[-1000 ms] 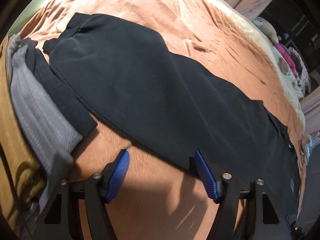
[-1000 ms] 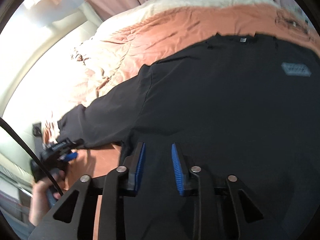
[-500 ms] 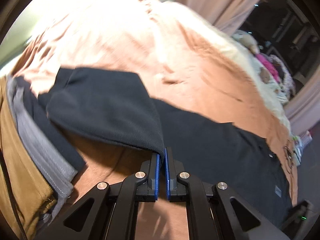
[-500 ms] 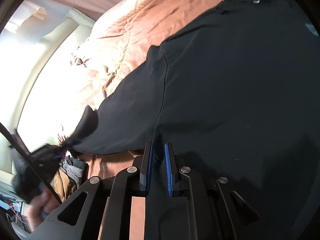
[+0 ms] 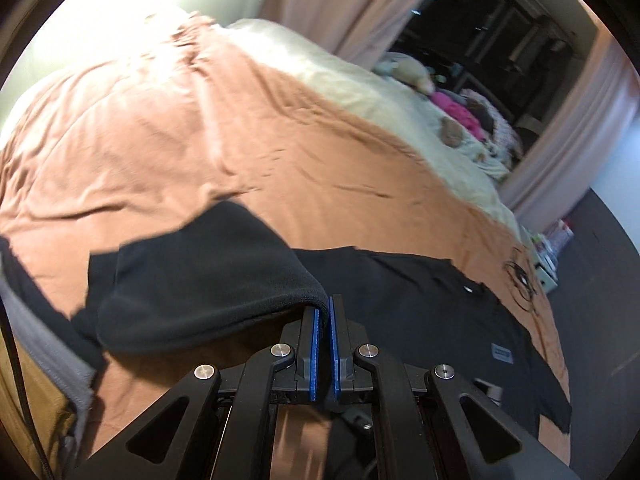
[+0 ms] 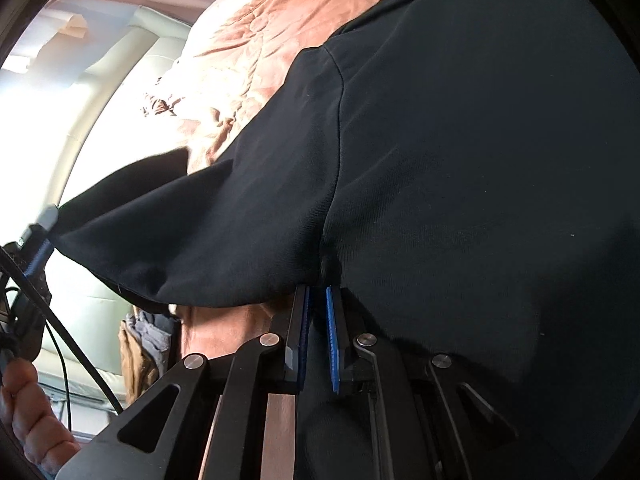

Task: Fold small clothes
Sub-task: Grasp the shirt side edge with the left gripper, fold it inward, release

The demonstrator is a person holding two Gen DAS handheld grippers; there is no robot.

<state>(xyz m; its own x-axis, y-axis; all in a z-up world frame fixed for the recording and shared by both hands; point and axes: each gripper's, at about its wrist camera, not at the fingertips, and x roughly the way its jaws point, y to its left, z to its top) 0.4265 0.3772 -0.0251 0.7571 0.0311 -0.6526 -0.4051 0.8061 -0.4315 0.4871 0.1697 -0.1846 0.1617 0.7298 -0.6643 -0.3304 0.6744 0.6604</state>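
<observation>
A second ago both sets of jaws were open. Now the left gripper (image 5: 323, 312) pinches the sleeve edge of the black shirt (image 6: 460, 152), and the right gripper (image 6: 316, 300) pinches its armpit, lifting it off the bed (image 5: 168, 120). The fold has started.

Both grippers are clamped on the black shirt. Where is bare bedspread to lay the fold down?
Free: orange bedspread beyond the lifted black shirt, up to the cream blanket. Crowded: folded clothes pile at left, toys far right.
</observation>
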